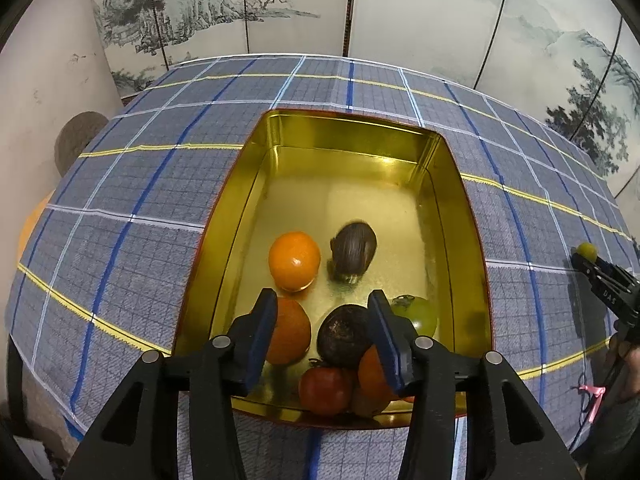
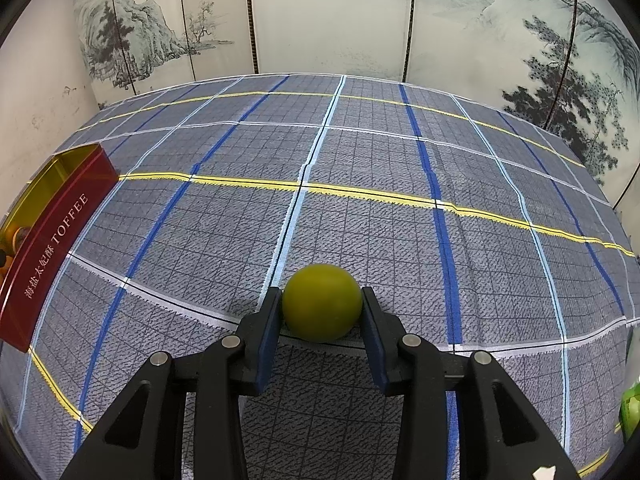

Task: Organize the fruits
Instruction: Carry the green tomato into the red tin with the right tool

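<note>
A gold-lined tin (image 1: pixel 460 184) with red outer walls holds several fruits: an orange (image 1: pixel 294 261), a blurred dark brown fruit (image 1: pixel 354 252), a second orange (image 1: pixel 290 330), a dark round fruit (image 1: pixel 344 336), a green fruit (image 1: pixel 418 312), a red tomato (image 1: pixel 325 390). My left gripper (image 1: pixel 322 326) is open and empty above the near fruits. My right gripper (image 2: pixel 322 308) is shut on a yellow-green round fruit (image 2: pixel 322 302) just above the cloth; it also shows in the left wrist view (image 1: pixel 587 249). The tin's red side (image 2: pixel 52 240) reads TOFFEE.
The table carries a blue-grey checked cloth (image 2: pixel 360 152) with yellow and blue lines. A painted folding screen (image 2: pixel 332 16) stands behind it. A green object (image 2: pixel 632 408) shows at the right edge of the right wrist view.
</note>
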`<state>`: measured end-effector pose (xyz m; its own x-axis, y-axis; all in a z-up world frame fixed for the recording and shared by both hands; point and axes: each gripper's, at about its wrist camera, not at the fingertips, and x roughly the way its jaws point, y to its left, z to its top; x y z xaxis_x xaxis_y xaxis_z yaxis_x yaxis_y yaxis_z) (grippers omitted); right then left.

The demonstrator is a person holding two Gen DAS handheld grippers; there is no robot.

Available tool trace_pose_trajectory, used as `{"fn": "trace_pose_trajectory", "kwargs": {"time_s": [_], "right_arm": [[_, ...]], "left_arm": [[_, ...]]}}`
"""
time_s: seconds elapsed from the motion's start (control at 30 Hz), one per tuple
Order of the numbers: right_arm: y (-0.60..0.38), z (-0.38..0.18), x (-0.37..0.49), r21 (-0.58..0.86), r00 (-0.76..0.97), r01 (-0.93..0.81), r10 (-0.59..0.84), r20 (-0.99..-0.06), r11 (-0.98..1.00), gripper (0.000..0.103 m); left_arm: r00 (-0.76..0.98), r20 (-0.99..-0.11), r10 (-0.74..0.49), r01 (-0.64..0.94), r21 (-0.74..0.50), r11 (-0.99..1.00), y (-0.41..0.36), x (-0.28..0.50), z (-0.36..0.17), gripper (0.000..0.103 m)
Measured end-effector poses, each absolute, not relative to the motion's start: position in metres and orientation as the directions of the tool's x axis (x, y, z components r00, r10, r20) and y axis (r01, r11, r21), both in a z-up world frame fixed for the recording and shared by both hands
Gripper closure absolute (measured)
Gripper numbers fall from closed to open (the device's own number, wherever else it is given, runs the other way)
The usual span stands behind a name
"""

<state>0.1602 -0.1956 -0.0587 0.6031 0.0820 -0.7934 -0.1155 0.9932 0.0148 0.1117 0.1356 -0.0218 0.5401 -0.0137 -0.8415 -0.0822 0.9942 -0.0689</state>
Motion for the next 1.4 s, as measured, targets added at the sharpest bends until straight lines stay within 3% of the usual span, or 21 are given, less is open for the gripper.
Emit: {"fn": "trace_pose_trajectory", "kwargs": {"time_s": [0.83,1.4], "right_arm": [[-0.189,-0.045,0.152,0.07,0.616,-0.112,0.124,-0.778,0.991,0.07],[-0.04,0.013,0.13,0.124,0.571,-0.478,0.415,-0.708,0.869,0.07]], "left_arm": [[0.626,-0.778,0.059,-0.165,-0.058,0.985,0.155,0.082,0.006,0.041],[0.609,-0.783,0.125,-0.245,-0.035,0.969,0.183,0.064,0.004,0.041]]}}
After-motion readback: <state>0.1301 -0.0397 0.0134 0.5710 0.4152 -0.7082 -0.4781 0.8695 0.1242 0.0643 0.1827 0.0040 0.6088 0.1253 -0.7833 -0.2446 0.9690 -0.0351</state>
